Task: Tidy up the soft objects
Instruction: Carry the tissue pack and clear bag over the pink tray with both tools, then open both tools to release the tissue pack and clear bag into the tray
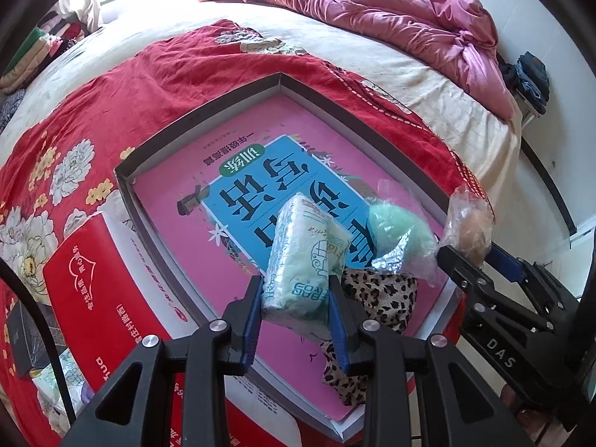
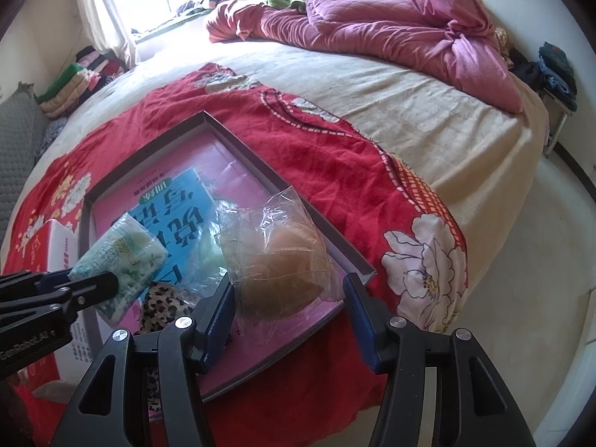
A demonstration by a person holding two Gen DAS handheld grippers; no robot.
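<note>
My left gripper (image 1: 296,290) is shut on a pale green tissue pack (image 1: 305,257) and holds it above the shallow grey tray (image 1: 193,119), which holds a pink and blue book (image 1: 238,193). The pack also shows in the right wrist view (image 2: 119,260). A green sponge in clear wrap (image 1: 400,236) and a leopard-print cloth (image 1: 380,294) lie in the tray's near right corner. My right gripper (image 2: 288,292) is open around a tan sponge in a clear bag (image 2: 283,272), which rests at the tray's right edge (image 2: 335,238). In the left wrist view the bag (image 1: 471,227) sits at the right gripper's tip.
The tray lies on a red floral blanket (image 2: 298,141) on a bed. A red and white box (image 1: 93,279) stands left of the tray. A crumpled pink quilt (image 2: 391,26) lies at the far side. Folded clothes (image 2: 82,74) are stacked far left. The bed edge drops off at right.
</note>
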